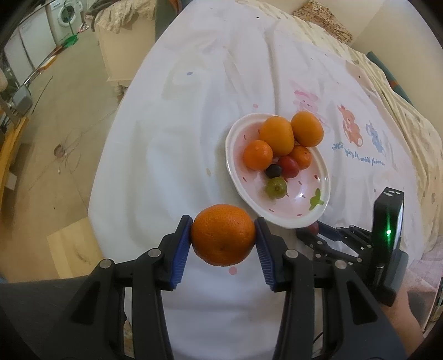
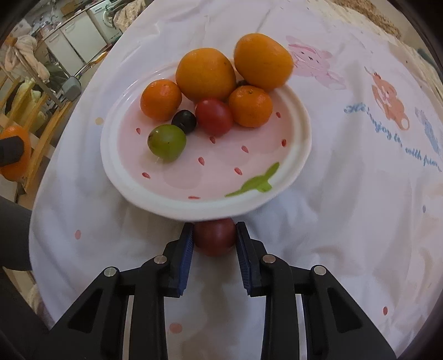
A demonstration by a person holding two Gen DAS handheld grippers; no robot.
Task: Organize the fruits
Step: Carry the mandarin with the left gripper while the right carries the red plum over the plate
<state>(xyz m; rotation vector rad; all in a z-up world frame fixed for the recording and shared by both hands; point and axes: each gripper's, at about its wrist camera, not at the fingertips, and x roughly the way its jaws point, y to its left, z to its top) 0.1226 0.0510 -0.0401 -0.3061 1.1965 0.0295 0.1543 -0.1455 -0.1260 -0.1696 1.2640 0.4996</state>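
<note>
A white and pink plate on the white tablecloth holds several oranges, a red plum, a dark fruit and a green fruit. My left gripper is shut on an orange tangerine, held just left of the plate's near rim; the tangerine also shows at the left edge of the right wrist view. My right gripper is shut on a dark red plum right at the plate's near rim; it shows in the left wrist view too.
The tablecloth has cartoon prints and blue writing at the right. The table's left edge drops to a tan floor. A patterned cushion lies at the far side. Wooden chairs stand left.
</note>
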